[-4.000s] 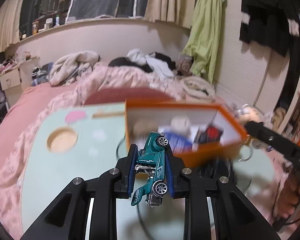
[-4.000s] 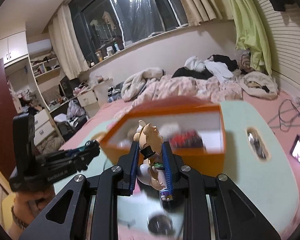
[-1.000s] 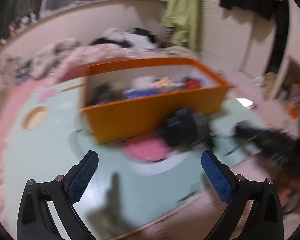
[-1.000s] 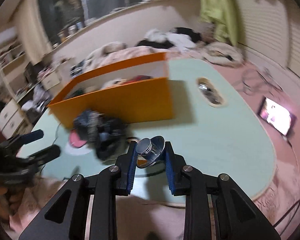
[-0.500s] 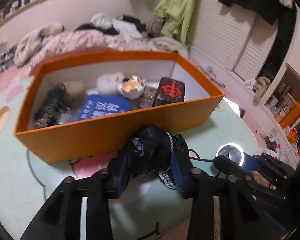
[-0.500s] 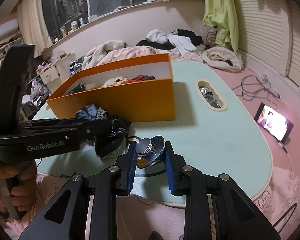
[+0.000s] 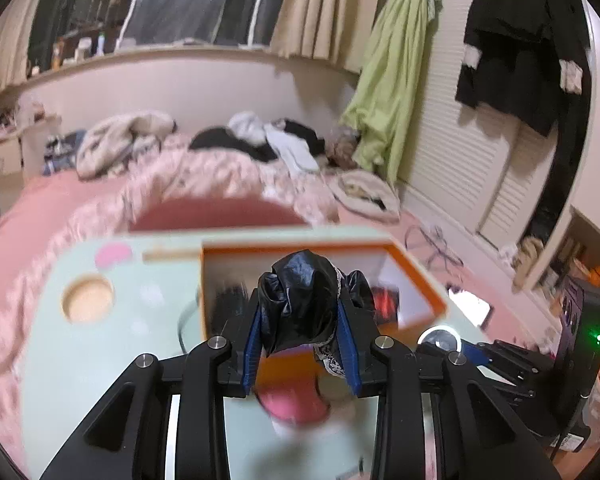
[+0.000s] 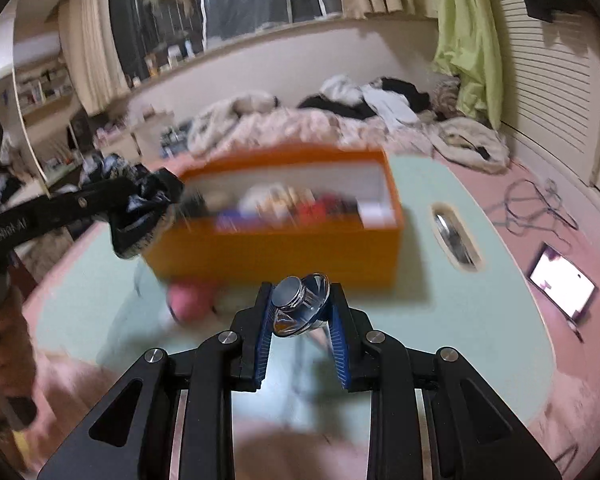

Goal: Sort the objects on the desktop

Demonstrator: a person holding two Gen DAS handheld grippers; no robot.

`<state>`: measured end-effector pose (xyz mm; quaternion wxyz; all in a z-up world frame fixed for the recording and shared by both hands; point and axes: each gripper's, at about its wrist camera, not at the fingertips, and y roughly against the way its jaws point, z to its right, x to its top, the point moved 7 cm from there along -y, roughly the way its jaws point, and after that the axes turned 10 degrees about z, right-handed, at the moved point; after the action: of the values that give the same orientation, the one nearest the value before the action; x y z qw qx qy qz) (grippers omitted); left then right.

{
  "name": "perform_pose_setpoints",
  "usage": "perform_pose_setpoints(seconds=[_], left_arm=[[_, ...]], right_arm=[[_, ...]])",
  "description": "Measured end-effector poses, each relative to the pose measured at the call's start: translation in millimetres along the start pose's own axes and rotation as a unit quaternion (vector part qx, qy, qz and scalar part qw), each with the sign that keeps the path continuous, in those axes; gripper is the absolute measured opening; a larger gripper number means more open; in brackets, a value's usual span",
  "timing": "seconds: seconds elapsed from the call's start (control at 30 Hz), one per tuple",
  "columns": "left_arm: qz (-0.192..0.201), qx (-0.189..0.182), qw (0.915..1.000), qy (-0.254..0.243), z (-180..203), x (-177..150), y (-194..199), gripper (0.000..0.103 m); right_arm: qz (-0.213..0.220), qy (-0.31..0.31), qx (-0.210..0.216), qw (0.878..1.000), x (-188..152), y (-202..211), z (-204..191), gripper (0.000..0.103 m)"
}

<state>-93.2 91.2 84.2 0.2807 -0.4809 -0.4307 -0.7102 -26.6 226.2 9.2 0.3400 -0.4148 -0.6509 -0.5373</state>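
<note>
Left hand-held gripper [image 7: 300,344] sits at lower centre of its own view, its blue pads pinching a crumpled black cloth bundle [image 7: 306,300] with a strip of white lace hanging at its lower right. That bundle is raised in front of the orange box [image 7: 420,276], which stands on the pale green counter [image 7: 80,360] at mid-frame. In the right wrist view the same bundle [image 8: 140,208] shows at middle left, just beside the box's left end.

Right hand-held gripper [image 8: 300,328], at lower centre of its view, is closed to a narrow gap on a shiny round metal piece [image 8: 300,304], held tilted between the pads above the counter's near edge. The orange box [image 8: 276,252] lies beyond it at frame centre, blurred, with mixed small items inside. A pink round object [image 8: 188,296] lies on the counter just in front of the box, at centre left
</note>
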Motion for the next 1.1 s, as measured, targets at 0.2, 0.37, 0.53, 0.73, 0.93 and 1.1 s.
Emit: perform_pose_setpoints(seconds=[0.2, 0.37, 0.53, 0.73, 0.93, 1.1], left_arm=[[-0.048, 0.076, 0.9957, 0.024, -25, 10, -53, 0.097], [-0.097, 0.077, 0.9922, -0.019, -30, -38, -96, 0.102], [-0.051, 0.077, 0.9951, 0.034, -45, -25, -80, 0.102], [0.020, 0.089, 0.9958, -0.003, -34, -4, -9, 0.102], [-0.071, 0.100, 0.9924, -0.005, -36, -63, 5, 0.102], [-0.150, 0.128, 0.9800, 0.025, -56, -118, -14, 0.102]], right_arm=[[-0.028, 0.022, -0.012, 0.999, 49, -65, -9, 0.029], [-0.038, 0.094, -0.096, 0.990, 32, -110, 6, 0.089], [-0.031, 0.095, -0.087, 0.991, 41, -106, 10, 0.089], [0.080, 0.066, -0.082, 0.991, 64, -45, -4, 0.089], [-0.002, 0.061, -0.052, 0.997, 15, -16, -23, 0.089], [-0.122, 0.058, -0.041, 0.990, -47, -30, -21, 0.089]])
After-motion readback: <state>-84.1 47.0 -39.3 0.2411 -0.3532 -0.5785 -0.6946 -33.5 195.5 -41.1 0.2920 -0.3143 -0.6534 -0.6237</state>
